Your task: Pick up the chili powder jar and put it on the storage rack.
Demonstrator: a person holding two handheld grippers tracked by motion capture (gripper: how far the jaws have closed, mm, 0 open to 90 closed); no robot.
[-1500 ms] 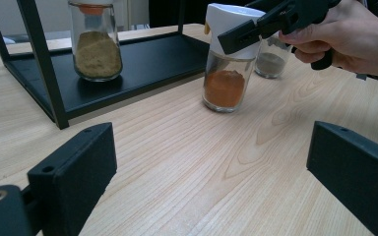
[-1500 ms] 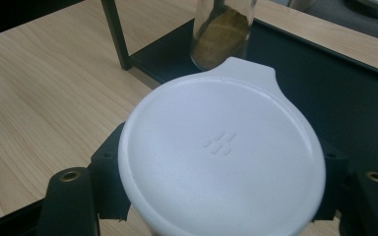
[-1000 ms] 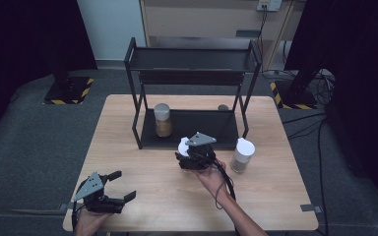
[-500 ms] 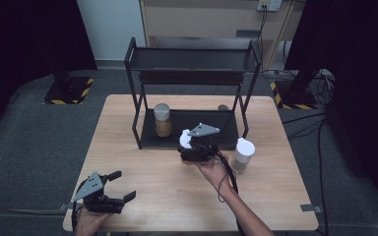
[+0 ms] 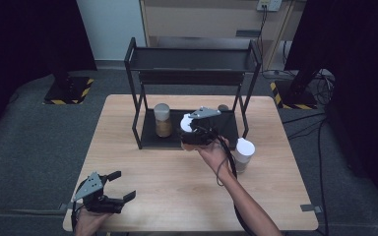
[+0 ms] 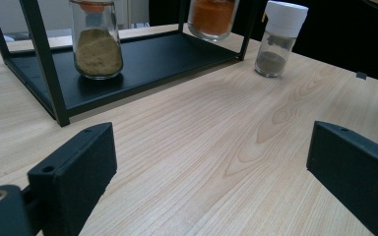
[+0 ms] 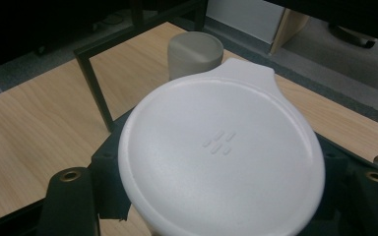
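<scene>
The right hand-held gripper (image 5: pixel 189 132) is clamped on a glass spice jar with orange powder and a round white flip-top lid (image 7: pixel 221 157), held in the air just in front of the black metal two-tier rack (image 5: pixel 192 59), above its lower shelf. Likely light but rigid, smooth and breakable, the jar is best gripped around its body below the lid. The left hand-held gripper (image 5: pixel 112 189) rests wide open and empty near the wooden surface's (image 5: pixel 177 182) front edge

Matt white plastic lid (image 7: pixel 221 157), glass jar (image 6: pixel 95 42), black metal rack (image 5: pixel 192 59), smooth wood-grain table (image 5: pixel 152 172).
</scene>
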